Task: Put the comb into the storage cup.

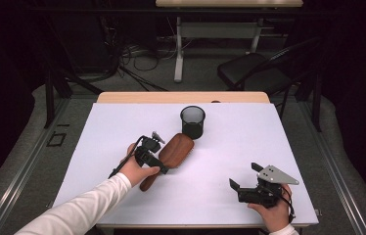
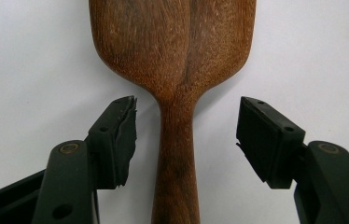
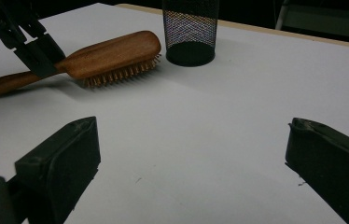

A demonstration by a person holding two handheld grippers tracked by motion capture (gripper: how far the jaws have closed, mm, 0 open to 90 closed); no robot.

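The left gripper (image 2: 186, 135) hangs over the neck of the wooden hairbrush (image 1: 171, 152), its jaws spread wide to either side of the handle and touching nothing; that straddling stance looks like the set-up for a pinch where the handle is thinnest and easiest to clamp. The brush lies bristles down near the middle of the white table (image 1: 230, 147), handle pointing toward 7 o'clock, head toward 1 o'clock, where the black mesh pen cup (image 1: 193, 122) stands upright just beside its tip. That closeness suggests the cup is where the brush is meant to go. The right gripper (image 1: 243, 177) waits well apart at 5 o'clock near the table's front edge, jaws also wide and empty, out of the way. The brush is dark reddish-brown wood with visible grain, a rounded paddle head tapering to a slim handle, and pale pegs underneath in the right gripper view
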